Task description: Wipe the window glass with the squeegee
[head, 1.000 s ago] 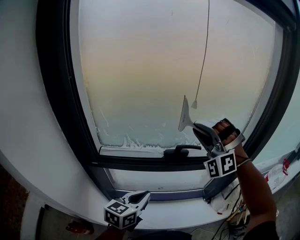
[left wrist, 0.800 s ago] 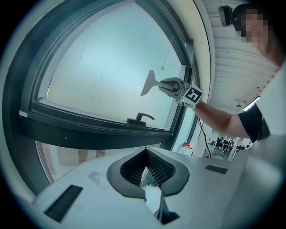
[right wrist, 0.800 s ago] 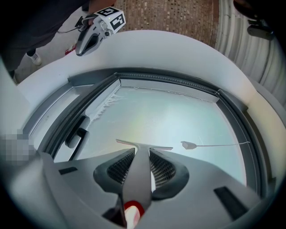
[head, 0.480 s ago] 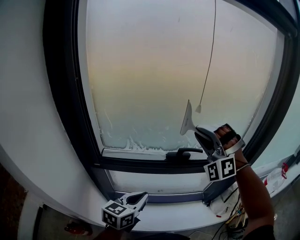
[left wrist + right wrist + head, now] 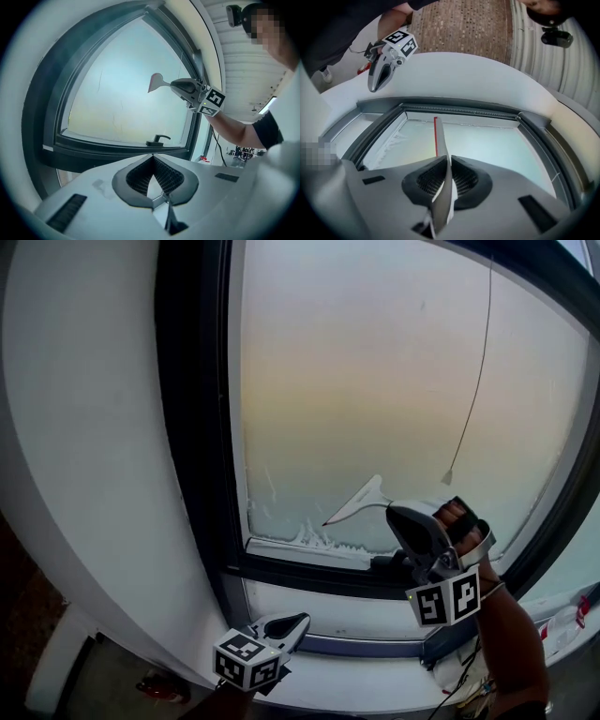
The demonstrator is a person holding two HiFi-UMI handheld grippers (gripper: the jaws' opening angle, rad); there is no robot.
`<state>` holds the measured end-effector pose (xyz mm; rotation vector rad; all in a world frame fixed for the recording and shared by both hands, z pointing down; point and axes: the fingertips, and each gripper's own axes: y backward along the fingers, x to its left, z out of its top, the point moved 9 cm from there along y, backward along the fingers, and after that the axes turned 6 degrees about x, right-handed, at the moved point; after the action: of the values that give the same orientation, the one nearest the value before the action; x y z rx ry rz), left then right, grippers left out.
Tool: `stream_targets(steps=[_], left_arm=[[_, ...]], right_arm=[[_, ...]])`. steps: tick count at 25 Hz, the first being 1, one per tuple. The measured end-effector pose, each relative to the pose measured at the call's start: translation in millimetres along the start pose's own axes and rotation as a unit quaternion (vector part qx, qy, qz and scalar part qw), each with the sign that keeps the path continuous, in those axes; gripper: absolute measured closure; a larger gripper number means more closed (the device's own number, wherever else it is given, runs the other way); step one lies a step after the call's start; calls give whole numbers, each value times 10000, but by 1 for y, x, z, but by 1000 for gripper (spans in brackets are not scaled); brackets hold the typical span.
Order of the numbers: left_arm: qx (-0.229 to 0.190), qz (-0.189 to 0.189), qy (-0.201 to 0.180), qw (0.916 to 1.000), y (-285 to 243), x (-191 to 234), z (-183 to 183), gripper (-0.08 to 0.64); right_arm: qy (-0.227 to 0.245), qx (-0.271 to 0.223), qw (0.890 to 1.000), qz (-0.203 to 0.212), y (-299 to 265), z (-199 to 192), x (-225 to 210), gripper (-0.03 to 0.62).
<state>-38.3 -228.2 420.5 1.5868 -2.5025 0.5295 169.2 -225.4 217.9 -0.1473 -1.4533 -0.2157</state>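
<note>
The squeegee (image 5: 354,506), clamped in the right gripper (image 5: 392,511), now slants low over the glass (image 5: 375,381) instead of standing upright — likely lining up on the foam (image 5: 305,535) there (left gripper (image 5: 298,622) hangs closed, empty).

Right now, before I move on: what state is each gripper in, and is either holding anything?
The left gripper: jaws shut, nothing between them.
The right gripper: jaws shut on the squeegee.
</note>
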Motion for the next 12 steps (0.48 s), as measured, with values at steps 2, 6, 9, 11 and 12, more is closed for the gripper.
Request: stream_targets(steps=[2,6,9,11,12], left_arm=[[-63,45,-13,10000,4,4,3,560],[-168,118,44,9998,13,6,0,560],[-175,214,136,9995,22,11,-6,560],[-182,311,207,9991,28,15,-9,560],[-189,355,228,9989,31,17,-9,560]], right_arm=[[-127,-144,9998,69,-16,9,-4,571],[249,-379,9990,-22,-34,32,-3,571],[912,-600,9929,-475,-42,57,-14,571],[1312,-773,9854,-765,-57,74,-25,571],[1473,-860,9814,-877,-67,82,-30,571]])
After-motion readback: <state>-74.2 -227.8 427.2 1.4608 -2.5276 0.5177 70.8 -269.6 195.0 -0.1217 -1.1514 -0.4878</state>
